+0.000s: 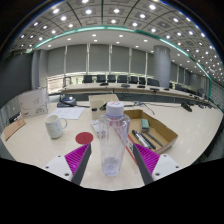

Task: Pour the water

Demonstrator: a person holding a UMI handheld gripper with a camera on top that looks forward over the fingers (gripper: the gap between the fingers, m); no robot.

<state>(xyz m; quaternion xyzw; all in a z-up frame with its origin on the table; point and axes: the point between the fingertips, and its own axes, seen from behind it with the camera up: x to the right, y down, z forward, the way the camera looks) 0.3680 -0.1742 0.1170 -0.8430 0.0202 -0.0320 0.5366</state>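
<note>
A clear plastic bottle (114, 140) with a pale cap stands upright between my gripper's (112, 150) two fingers, its round base showing low between the pink pads. Both fingers (82, 160) lie close against its sides, so the gripper is shut on it. A white mug (53, 126) stands on the table (190, 130), ahead and to the left of the fingers. A small red disc (85, 137) lies flat between the mug and the bottle.
A shallow cardboard tray (152, 128) with several small items sits just right of the bottle. Papers (34, 103) and a brown box (100, 101) lie farther back. A row of dark chairs (120, 79) lines the far side of the room.
</note>
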